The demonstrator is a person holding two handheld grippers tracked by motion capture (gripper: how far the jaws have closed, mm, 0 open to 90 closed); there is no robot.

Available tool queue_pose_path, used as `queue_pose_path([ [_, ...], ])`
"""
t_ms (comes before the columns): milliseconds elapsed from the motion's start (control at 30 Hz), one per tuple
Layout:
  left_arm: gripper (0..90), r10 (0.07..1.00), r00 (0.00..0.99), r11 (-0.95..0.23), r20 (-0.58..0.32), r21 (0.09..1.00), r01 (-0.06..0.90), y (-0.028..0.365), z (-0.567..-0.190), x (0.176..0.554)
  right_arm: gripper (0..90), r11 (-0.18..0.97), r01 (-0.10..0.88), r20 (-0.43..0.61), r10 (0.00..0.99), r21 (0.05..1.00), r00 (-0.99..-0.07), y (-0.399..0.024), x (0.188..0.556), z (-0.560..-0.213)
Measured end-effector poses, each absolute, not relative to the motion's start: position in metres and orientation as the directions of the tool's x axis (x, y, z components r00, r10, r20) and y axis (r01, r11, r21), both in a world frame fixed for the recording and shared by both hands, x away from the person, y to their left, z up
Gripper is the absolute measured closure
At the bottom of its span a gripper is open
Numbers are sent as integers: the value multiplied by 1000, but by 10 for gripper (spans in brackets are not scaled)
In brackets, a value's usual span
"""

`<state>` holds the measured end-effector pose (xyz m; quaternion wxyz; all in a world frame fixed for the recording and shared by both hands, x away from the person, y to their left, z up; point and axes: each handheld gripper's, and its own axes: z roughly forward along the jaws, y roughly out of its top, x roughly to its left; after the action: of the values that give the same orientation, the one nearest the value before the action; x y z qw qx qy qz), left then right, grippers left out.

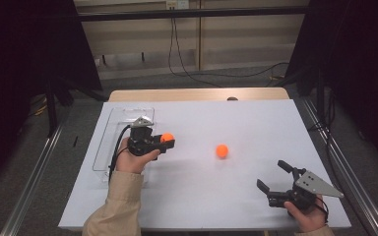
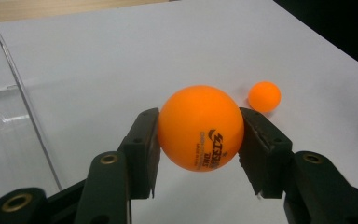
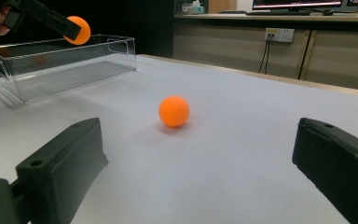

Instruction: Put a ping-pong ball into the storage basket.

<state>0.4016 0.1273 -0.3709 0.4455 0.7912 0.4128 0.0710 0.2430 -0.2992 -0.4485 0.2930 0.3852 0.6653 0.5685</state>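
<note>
While gripped: left gripper [image 2: 199, 140] pinches one orange ball [image 2: 200, 127].
Balls: two; second ball [image 1: 221, 151] mid-tabletop.
Right gripper [image 1: 274, 178]: spread, empty.
Nearby: clear bin [image 1: 109, 132], left edge.

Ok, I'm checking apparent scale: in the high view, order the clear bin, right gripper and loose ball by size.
1. clear bin
2. right gripper
3. loose ball
The gripper sits nearer the camera, so its size is somewhat flattered.

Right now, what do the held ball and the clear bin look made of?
Held ball: likely thin celluloid or plastic, matte orange, with a printed logo like a table-tennis ball's. Clear bin: probably rigid acrylic or similar plastic, glossy; the table shows through its walls and the edges catch highlights.
</note>
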Motion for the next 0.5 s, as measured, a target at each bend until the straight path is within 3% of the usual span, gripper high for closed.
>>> queue_pose_path([
  [500,508,724,640,-252,-259,764,593,133,-369,403,18,56,178,48,846,982,-530,-299,243,-449],
])
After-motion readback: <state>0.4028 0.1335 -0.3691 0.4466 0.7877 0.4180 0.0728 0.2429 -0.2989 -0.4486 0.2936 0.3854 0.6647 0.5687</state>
